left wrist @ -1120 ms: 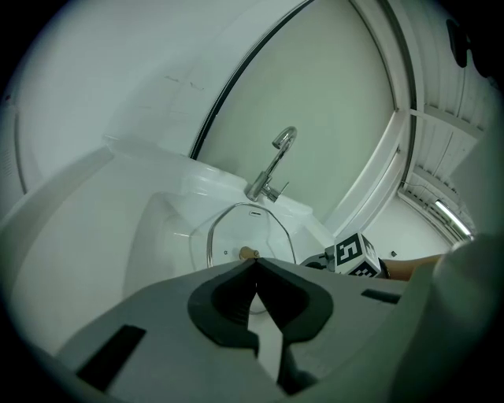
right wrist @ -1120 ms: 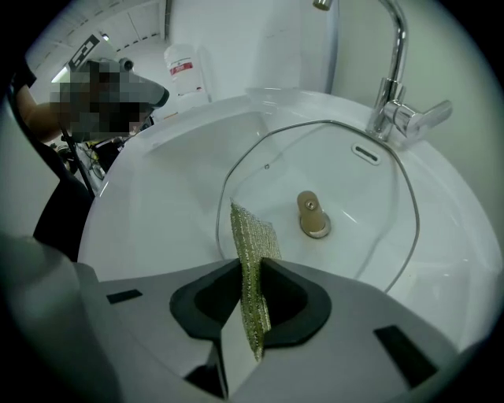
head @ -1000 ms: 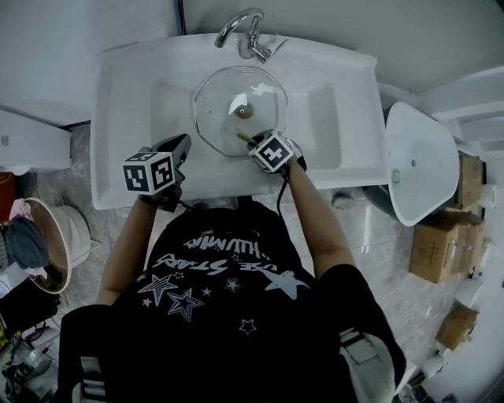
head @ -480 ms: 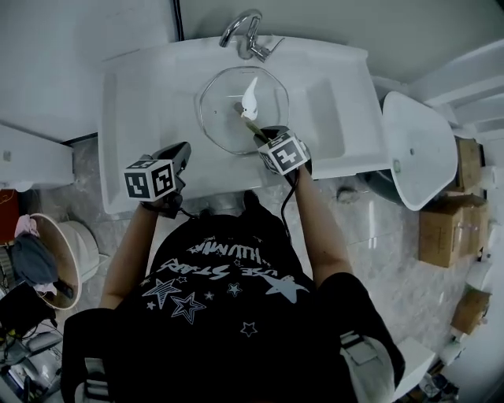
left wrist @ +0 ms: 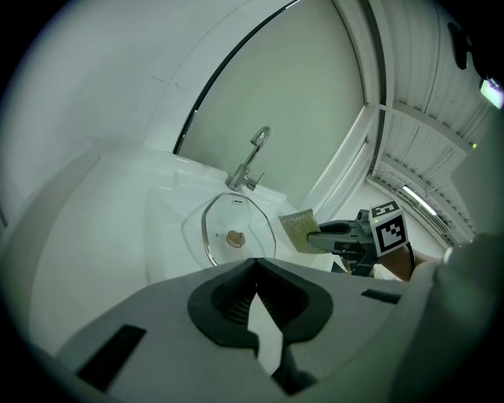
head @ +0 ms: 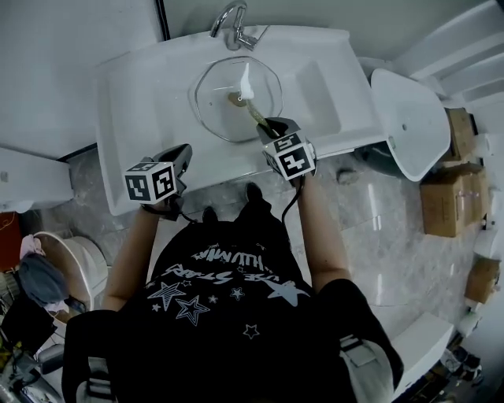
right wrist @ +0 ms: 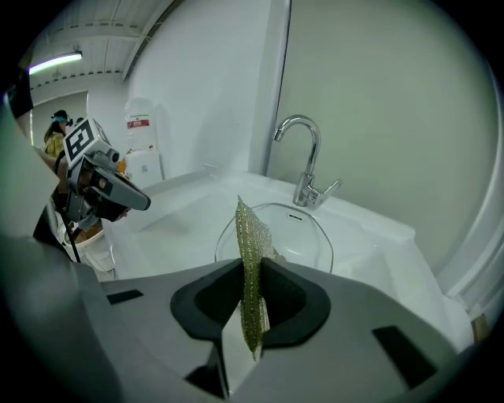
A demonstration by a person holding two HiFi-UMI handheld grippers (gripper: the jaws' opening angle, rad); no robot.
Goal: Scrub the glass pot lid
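The glass pot lid [head: 236, 98] lies in the white sink [head: 134, 94], its brown knob [head: 235, 99] facing up; the lid [left wrist: 231, 228] is also in the left gripper view. My right gripper [head: 274, 127] is shut on a green mesh scrub cloth [right wrist: 252, 236], which stands on edge between the jaws. The cloth [left wrist: 300, 231] hangs over the lid's near right side and looks clear of the glass. My left gripper [head: 181, 153] hovers over the sink's front left rim. Its jaws [left wrist: 257, 261] are shut with nothing in them.
A chrome faucet [head: 232, 24] stands at the back of the sink, against the wall. A white basin-shaped fixture [head: 409, 130] stands to the right, with cardboard boxes [head: 449, 205] beyond it. A round basket [head: 55, 275] sits on the floor at the left.
The right gripper has lifted the cloth from the lid's front edge, and it now stands upright over the lid. The left gripper has hardly moved.
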